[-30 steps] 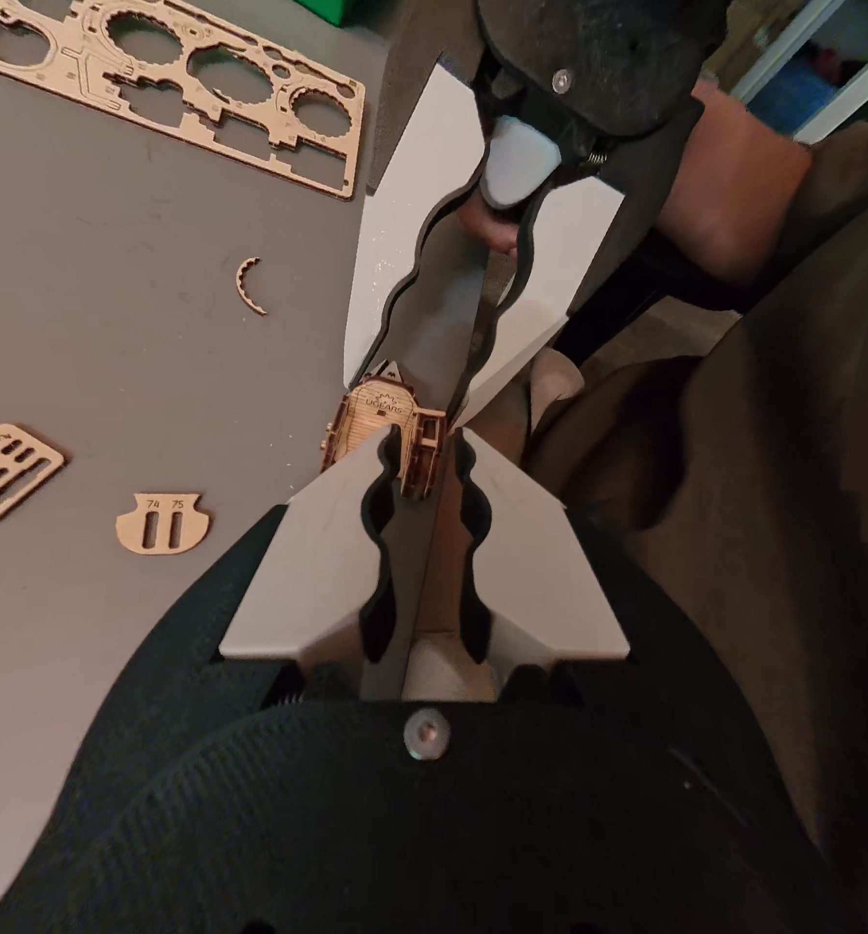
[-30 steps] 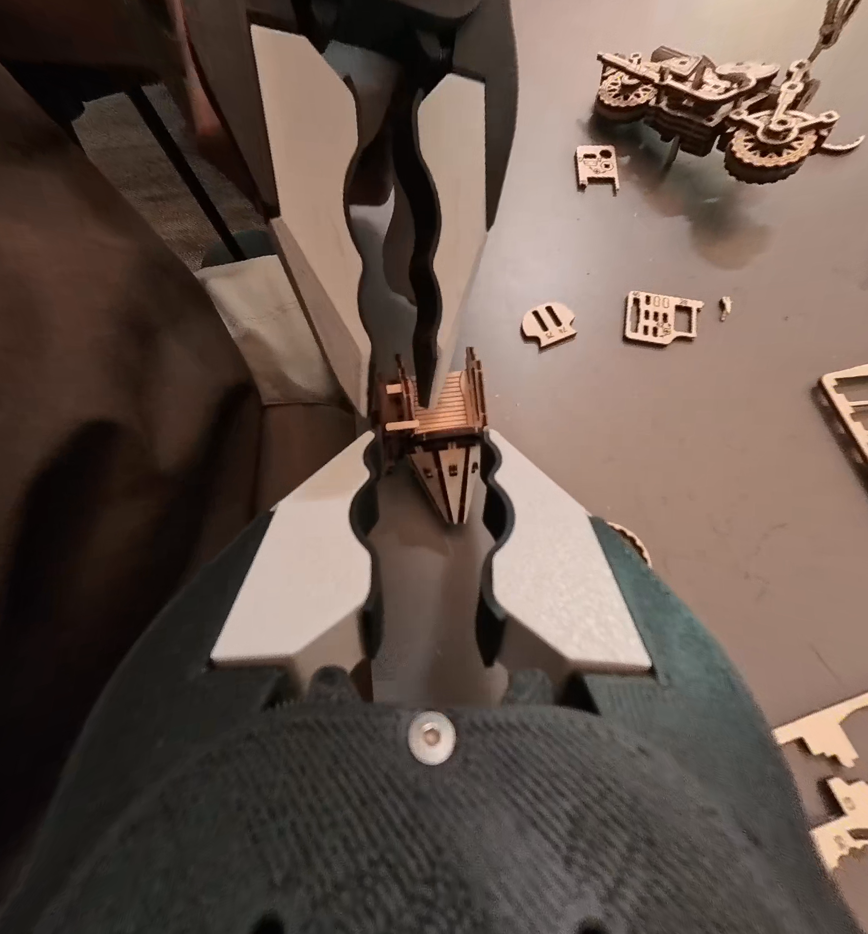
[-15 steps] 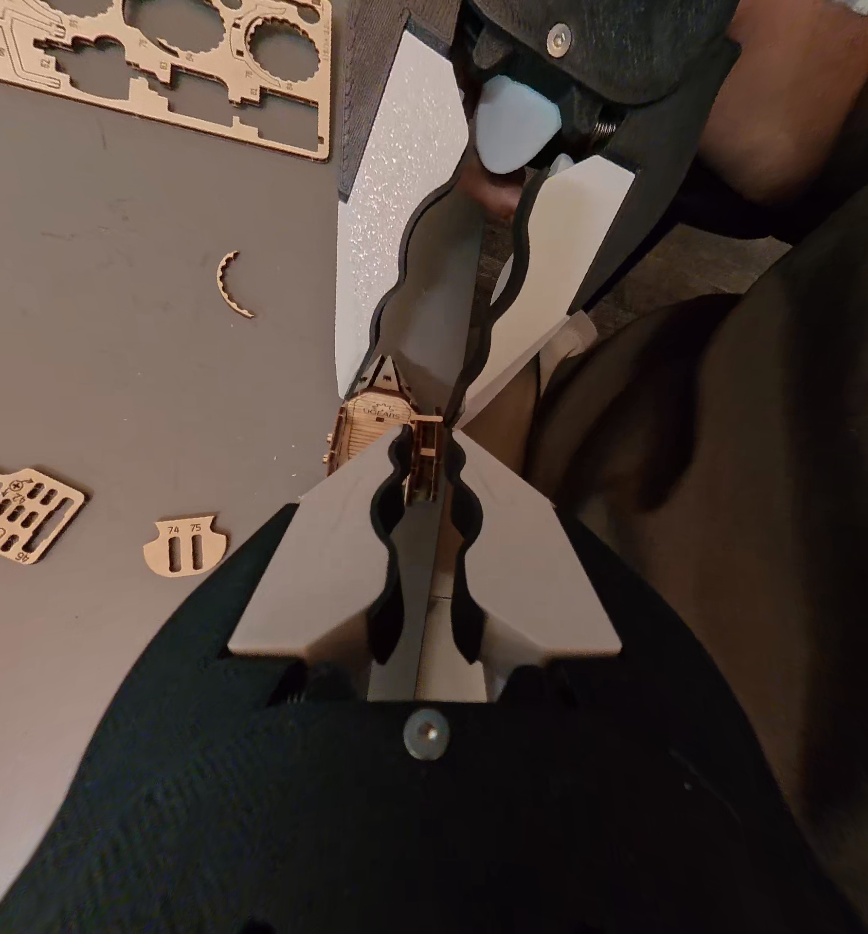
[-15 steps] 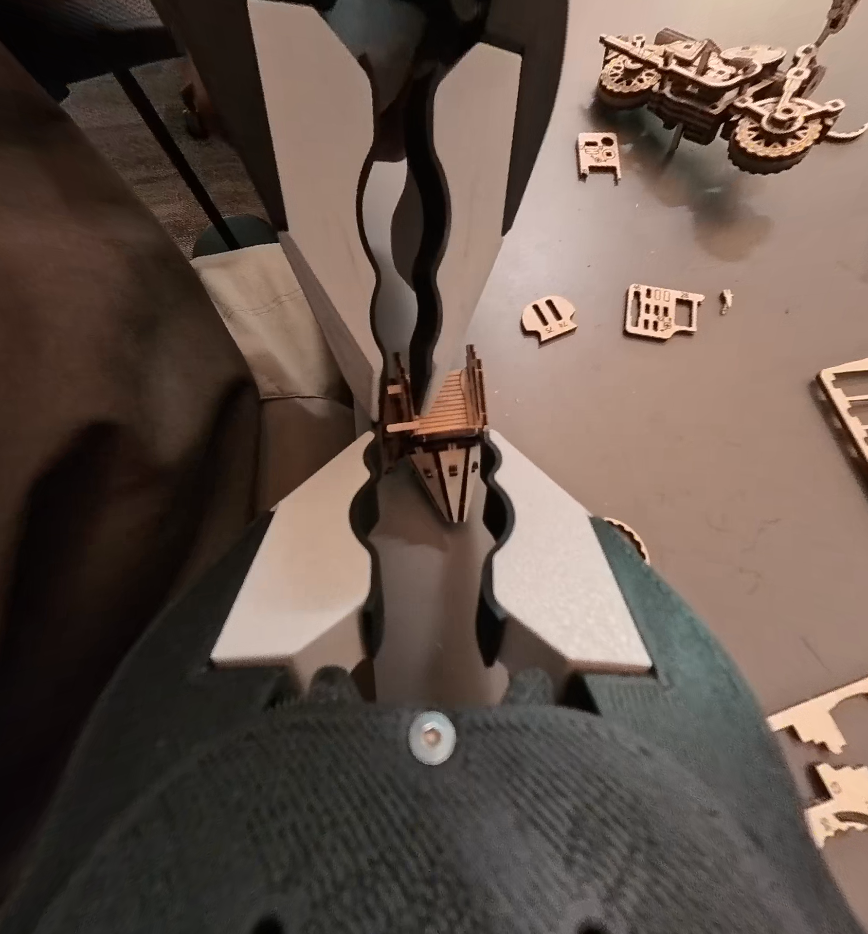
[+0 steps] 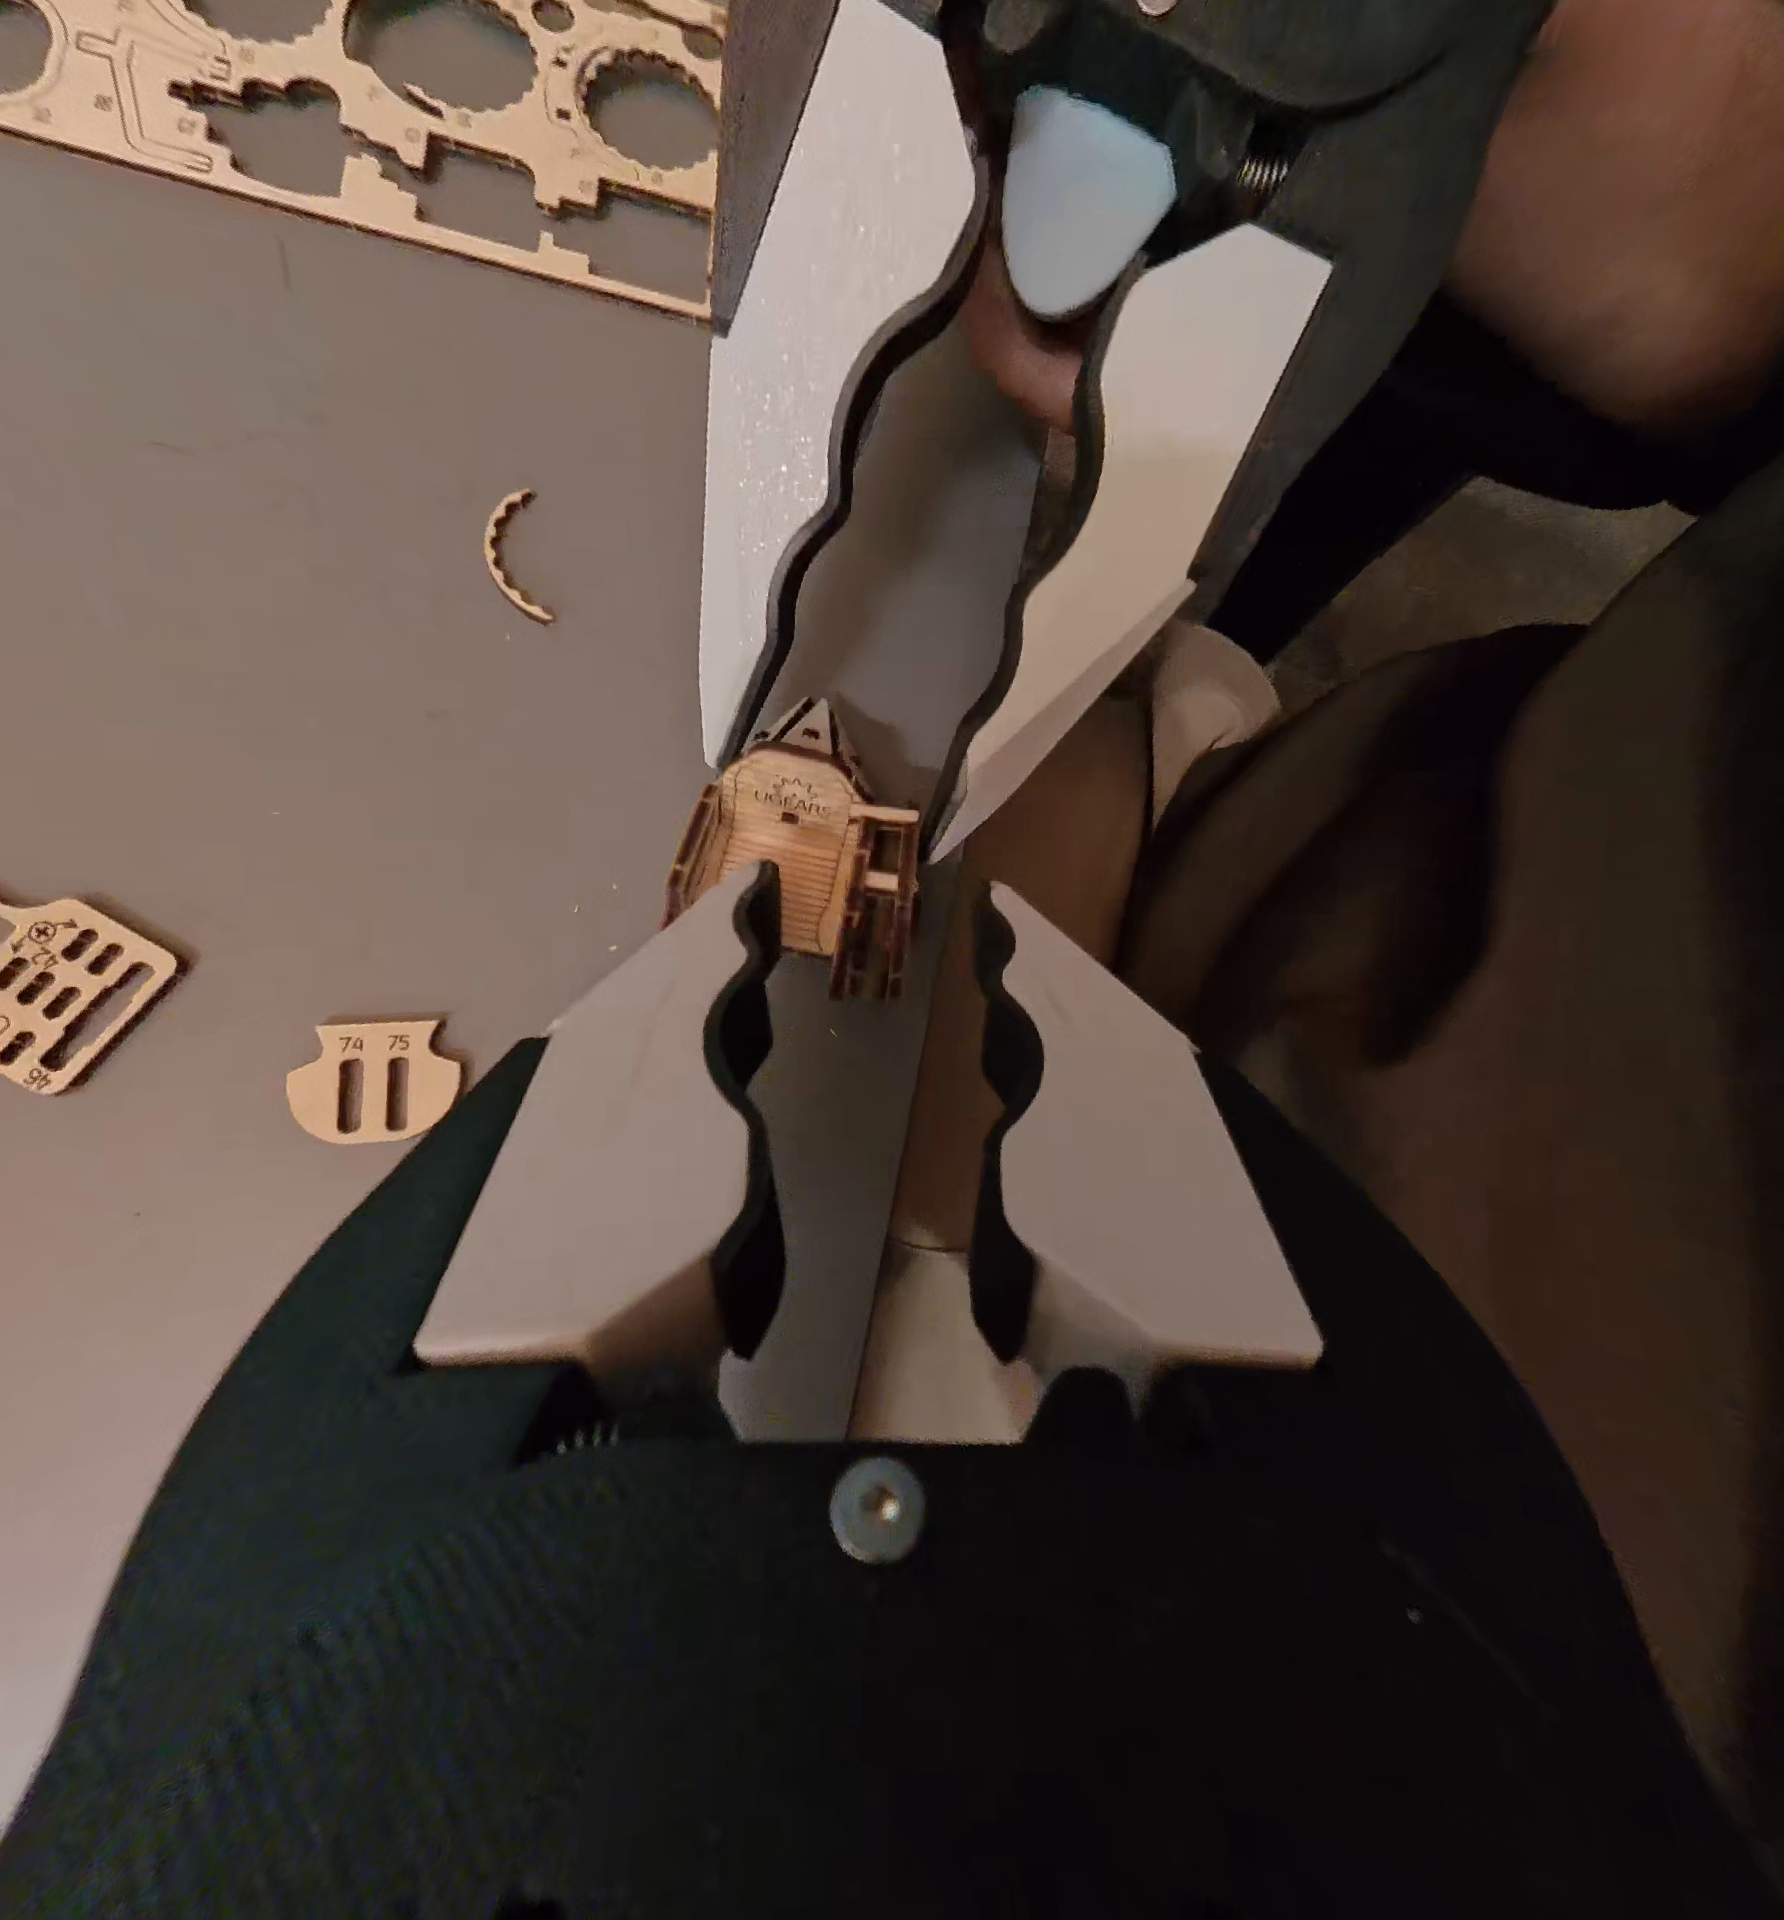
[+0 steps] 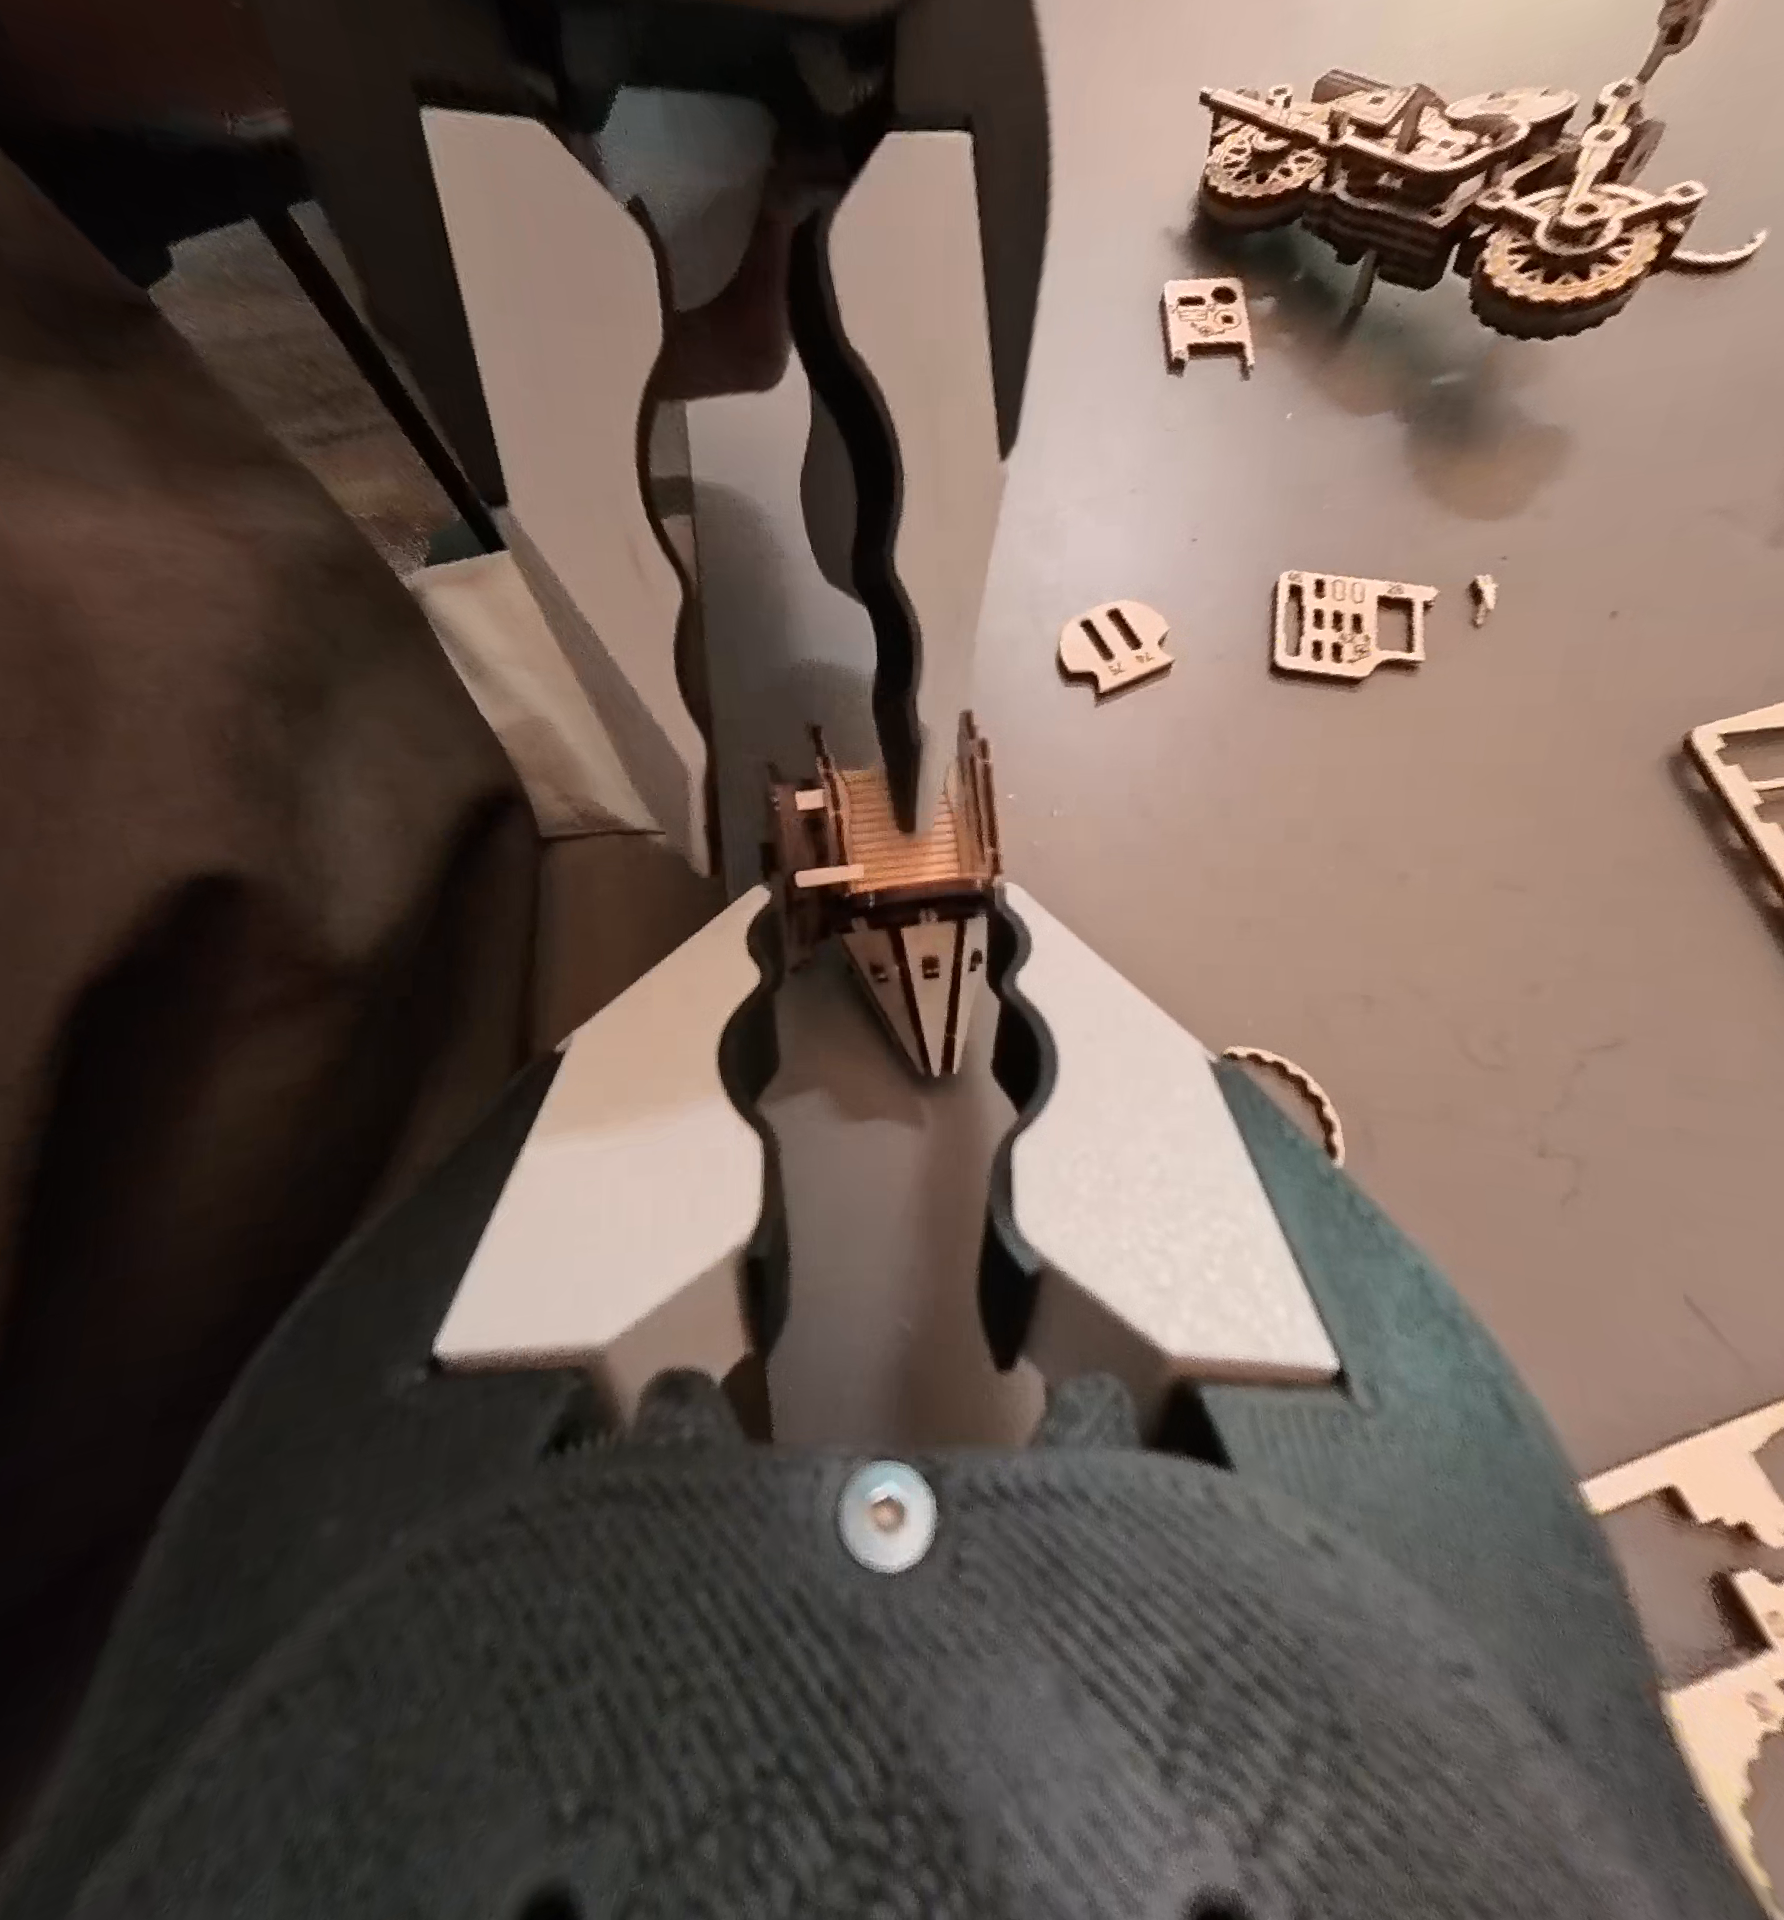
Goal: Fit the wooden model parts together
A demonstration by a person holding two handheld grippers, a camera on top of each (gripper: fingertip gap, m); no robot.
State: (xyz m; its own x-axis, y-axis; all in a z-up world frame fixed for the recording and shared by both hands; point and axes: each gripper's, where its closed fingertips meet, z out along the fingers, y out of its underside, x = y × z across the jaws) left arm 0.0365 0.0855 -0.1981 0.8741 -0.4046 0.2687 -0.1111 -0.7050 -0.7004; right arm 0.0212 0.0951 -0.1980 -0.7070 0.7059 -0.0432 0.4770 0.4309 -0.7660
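A small wooden sub-assembly with a slatted deck and a pointed end is held over the grey table's edge. My right gripper is shut on its two sides. It also shows in the left wrist view, where the right gripper reaches down from the top. My left gripper is open. Its left fingertip is against the assembly's deck and its right fingertip stands clear of the side rail. In the right wrist view, one of the left gripper's fingers rests on the slatted deck.
Loose parts lie on the table: a rounded two-slot piece, a slotted plate, a toothed arc and a punched-out sheet. A part-built wheeled model stands far right. A person's brown clothing borders the table edge. Less than 4 cm separates the two grippers' tips.
My left gripper was pinched on the assembly's side rail and has opened wider. The right gripper keeps its hold, and the assembly has barely moved.
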